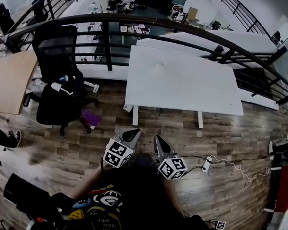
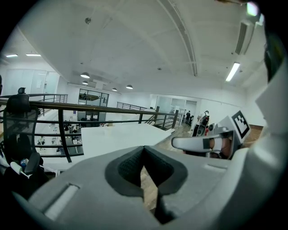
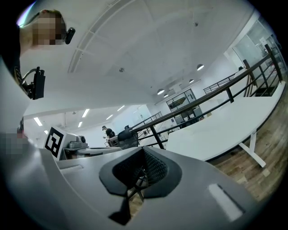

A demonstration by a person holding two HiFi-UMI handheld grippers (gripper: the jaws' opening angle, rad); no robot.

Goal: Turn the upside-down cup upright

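A white table [image 1: 185,85] stands ahead on the wooden floor. On its far part lies a small pale round shape [image 1: 160,63], too faint to make out as a cup. My left gripper [image 1: 131,135] and right gripper [image 1: 159,140] hang side by side short of the table's near edge, both shut with nothing between the jaws. The left gripper view looks over its closed jaws [image 2: 144,173] at the table top [image 2: 121,134], with the right gripper [image 2: 198,143] beside it. The right gripper view shows its closed jaws [image 3: 140,175] and the left gripper [image 3: 81,146].
A black office chair [image 1: 58,76] stands left of the table and a dark curved railing [image 1: 189,31] runs behind it. A wooden tabletop [image 1: 9,78] is at far left. A power strip with cable [image 1: 207,164] lies on the floor at right, near a red and white machine [image 1: 284,186].
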